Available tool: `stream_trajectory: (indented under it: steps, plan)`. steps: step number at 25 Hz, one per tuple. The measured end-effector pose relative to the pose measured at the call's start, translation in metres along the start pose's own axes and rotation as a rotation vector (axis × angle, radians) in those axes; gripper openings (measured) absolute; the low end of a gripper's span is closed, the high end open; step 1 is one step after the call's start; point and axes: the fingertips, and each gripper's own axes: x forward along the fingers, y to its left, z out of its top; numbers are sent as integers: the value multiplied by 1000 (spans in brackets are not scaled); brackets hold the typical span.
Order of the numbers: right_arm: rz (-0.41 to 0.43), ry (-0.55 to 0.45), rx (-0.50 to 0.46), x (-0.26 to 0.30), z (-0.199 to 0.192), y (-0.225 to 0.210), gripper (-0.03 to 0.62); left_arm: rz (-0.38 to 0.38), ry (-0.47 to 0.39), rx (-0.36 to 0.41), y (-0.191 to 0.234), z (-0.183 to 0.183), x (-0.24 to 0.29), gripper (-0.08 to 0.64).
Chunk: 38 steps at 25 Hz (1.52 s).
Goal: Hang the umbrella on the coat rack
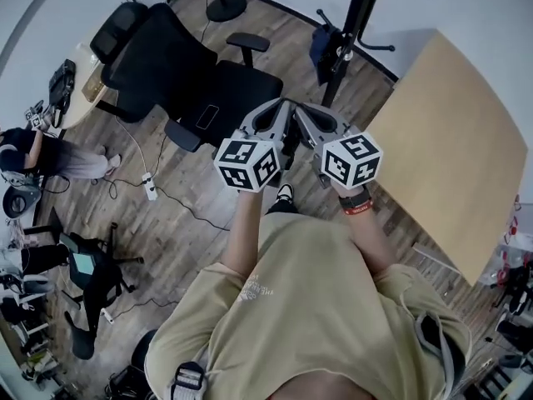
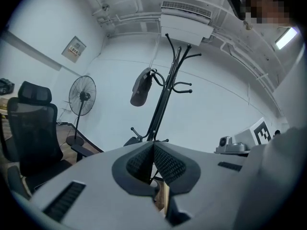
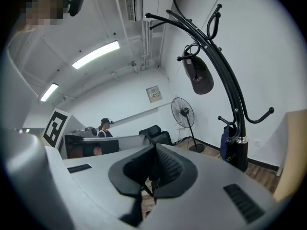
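Observation:
A dark folded umbrella [image 2: 141,87] hangs by its loop from a hook of the black coat rack [image 2: 165,87]. The right gripper view shows the same umbrella [image 3: 198,75] high on the rack [image 3: 230,95]. In the head view only the rack's pole [image 1: 354,23] shows, ahead of both grippers. My left gripper [image 1: 281,107] and right gripper [image 1: 301,109] are held side by side at chest height, tips almost touching each other. Both are shut with nothing between the jaws, and both are well short of the rack. The left gripper [image 2: 152,145] and right gripper [image 3: 155,147] point up towards it.
A black office chair [image 1: 191,73] stands ahead on the left and a wooden table [image 1: 450,148] on the right. A blue bag [image 1: 325,44] hangs low on the rack. A standing fan [image 2: 81,97] is by the wall. A person [image 3: 104,126] sits behind a desk.

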Motion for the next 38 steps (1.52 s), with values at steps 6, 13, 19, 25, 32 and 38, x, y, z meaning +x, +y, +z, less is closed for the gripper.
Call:
stream_trajectory:
  steps: [6, 13, 19, 25, 32, 38]
  plan:
    - [-119, -19, 23, 12, 9, -44, 17, -103, 44, 11, 7, 0, 45, 23]
    - [-266, -46, 77, 1, 11, -100, 17, -227, 125, 45, -8, -15, 97, 23]
    - [-342, -46, 104, 3, 15, -130, 17, -282, 167, 38, -7, -18, 129, 23]
    - [-408, -59, 129, 5, 9, -152, 17, -316, 201, 61, -5, -31, 148, 23]
    - [-466, -62, 154, 12, 10, -169, 17, -347, 234, 96, 3, -32, 168, 23]
    - [-497, -54, 178, 12, 8, -185, 17, -368, 252, 81, 2, -38, 185, 23]
